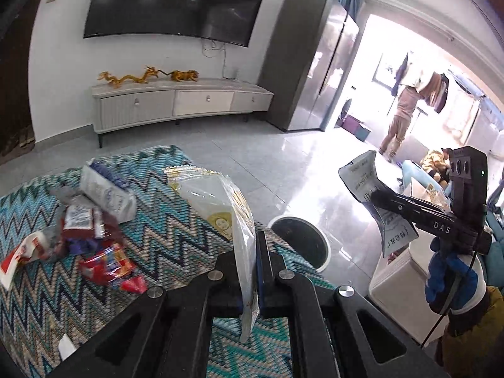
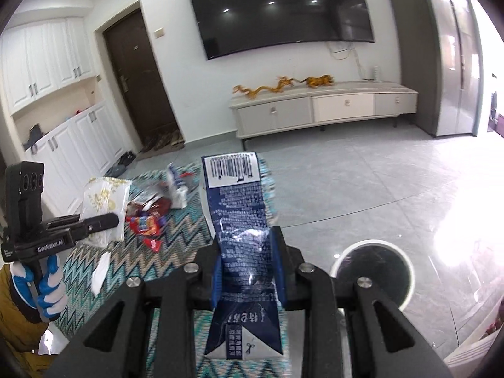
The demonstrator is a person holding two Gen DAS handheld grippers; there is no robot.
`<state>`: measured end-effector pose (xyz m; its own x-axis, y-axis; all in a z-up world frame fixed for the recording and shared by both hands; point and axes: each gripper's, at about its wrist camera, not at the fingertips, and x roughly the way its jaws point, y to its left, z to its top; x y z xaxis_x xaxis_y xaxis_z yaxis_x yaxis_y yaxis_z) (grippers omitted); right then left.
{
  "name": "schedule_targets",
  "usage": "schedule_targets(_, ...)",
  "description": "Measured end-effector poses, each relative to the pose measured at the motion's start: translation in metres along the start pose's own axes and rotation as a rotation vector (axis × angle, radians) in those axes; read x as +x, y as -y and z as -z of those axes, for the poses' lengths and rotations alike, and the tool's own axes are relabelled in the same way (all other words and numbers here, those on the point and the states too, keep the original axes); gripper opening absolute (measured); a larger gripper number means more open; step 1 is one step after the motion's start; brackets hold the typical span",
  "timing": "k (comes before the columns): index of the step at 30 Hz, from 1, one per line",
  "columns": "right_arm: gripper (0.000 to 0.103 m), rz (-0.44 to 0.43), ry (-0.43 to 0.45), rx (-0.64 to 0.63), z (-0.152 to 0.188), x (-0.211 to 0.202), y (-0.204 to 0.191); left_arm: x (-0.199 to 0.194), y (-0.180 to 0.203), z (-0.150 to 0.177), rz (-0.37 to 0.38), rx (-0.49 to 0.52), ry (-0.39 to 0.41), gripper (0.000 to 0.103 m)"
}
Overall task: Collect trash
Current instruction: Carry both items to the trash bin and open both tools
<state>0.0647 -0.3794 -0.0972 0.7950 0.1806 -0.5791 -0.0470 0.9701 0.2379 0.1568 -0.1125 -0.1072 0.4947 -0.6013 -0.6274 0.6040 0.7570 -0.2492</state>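
Two grippers are each clamped on a piece of trash above the zigzag-patterned table [image 1: 176, 230]. The left gripper [image 1: 252, 267] pinches a clear wrapper with yellow print [image 1: 220, 201] edge-on between its fully closed fingers, the wrapper standing up over the table's near edge and curling forward. The right gripper [image 2: 249, 271] grips a dark blue carton [image 2: 239, 217], flattened, with a white barcode panel at its far end and white lettering along its face; its blue pads press the carton's sides. In the left wrist view this same carton [image 1: 365, 182] shows its pale side, held off the table's right edge, above the glossy floor.

Beside the table's right edge, on the floor, stands a round bin with a white rim [image 1: 300, 242], its dark mouth open upward; both held pieces are near it but not over it.

On the table's far-left part lies the remaining litter: a white and blue packet [image 1: 107, 189], red snack wrappers [image 1: 107, 264] and a crumpled red and white bag [image 1: 22, 252], touching in a loose heap. A small white scrap [image 2: 100, 271] lies at the table's near-left edge.

Blue and white gloves [image 2: 47, 289] cover the person's hands.
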Motion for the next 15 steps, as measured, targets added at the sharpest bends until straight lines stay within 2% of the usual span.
schedule_targets(3,0.025,0.055,0.019,0.057,0.004,-0.003,0.043,0.037,0.041,-0.015,0.038,0.073,-0.054,0.006)
schedule_targets(8,0.025,0.136,0.016,0.190,0.017,0.010,0.123,0.120,0.100,-0.035,0.088,0.160,-0.170,0.006)
schedule_targets(15,0.025,0.199,-0.066,0.359,0.046,0.063,0.212,0.248,0.146,-0.043,0.108,0.162,-0.338,0.007)
